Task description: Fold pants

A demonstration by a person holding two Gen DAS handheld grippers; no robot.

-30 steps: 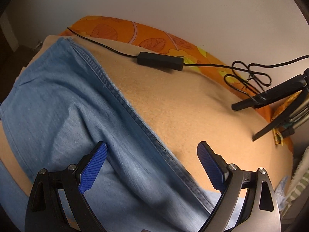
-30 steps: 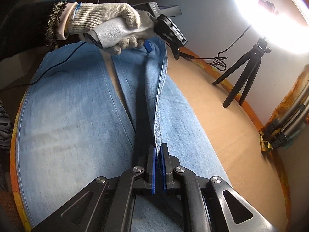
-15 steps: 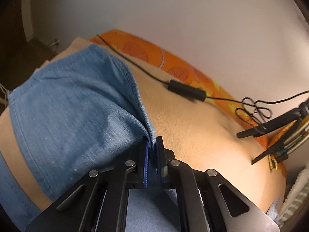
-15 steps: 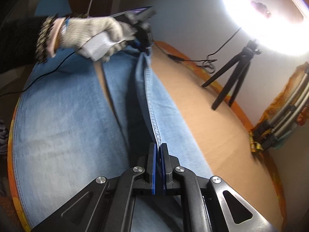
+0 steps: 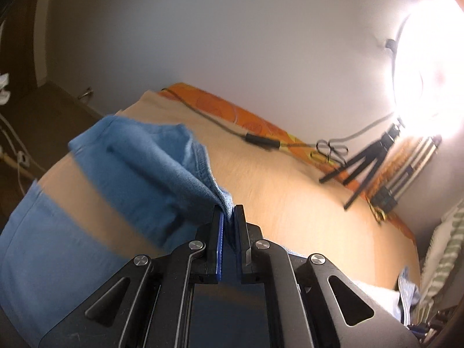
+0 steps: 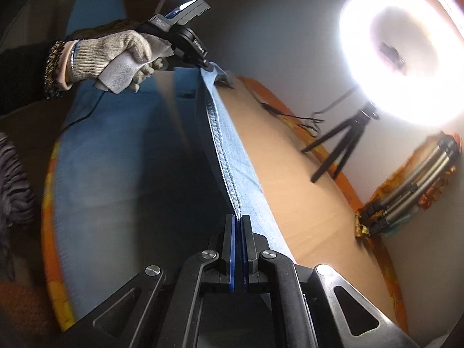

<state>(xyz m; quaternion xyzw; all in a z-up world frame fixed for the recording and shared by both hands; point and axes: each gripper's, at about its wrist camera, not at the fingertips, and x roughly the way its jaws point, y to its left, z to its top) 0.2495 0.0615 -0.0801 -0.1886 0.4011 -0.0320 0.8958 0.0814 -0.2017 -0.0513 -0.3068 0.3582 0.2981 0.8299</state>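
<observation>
My left gripper is clamped on a bunched edge of the jeans, lifting that end clear of the tan bed. My right gripper pinches the same seam further along, so the stitched edge runs taut between the two, raised above the bed. The rest of the jeans lies flat to my left, the other leg spread out. From the right wrist I see the gloved left hand gripping its handle. A black tripod stands near the far edge under a ring light.
</observation>
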